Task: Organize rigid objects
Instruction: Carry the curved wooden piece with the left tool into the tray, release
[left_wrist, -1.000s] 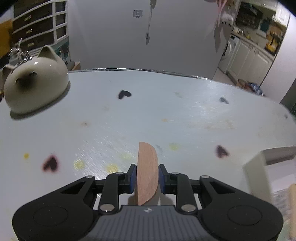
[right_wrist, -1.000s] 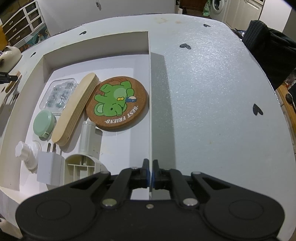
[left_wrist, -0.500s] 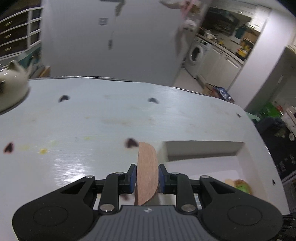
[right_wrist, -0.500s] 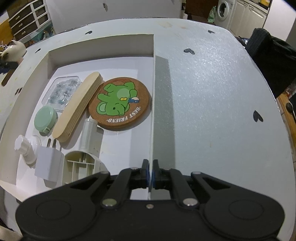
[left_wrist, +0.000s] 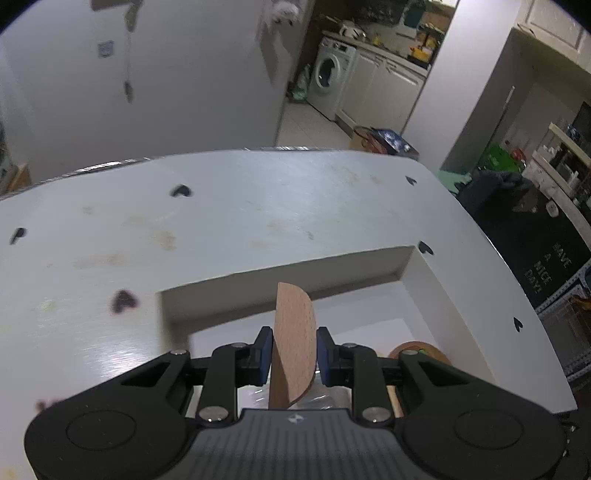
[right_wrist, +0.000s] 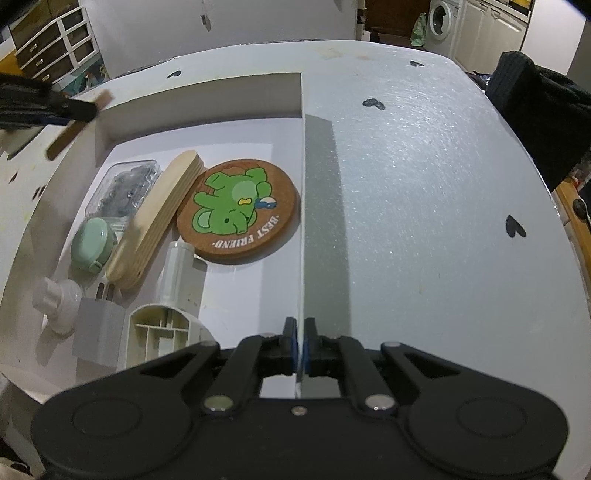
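Our left gripper (left_wrist: 294, 354), clamped on the flat brown wooden paddle (left_wrist: 293, 341), has swung over the white open box (left_wrist: 295, 273); release looks next. Our right gripper (right_wrist: 300, 345) pinches the box's right wall.

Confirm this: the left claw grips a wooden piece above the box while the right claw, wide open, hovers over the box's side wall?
Not quite. The right claw is not wide open: the right wrist view shows it shut on the box's side wall. The rest holds: the left claw grips the wooden piece above the box.
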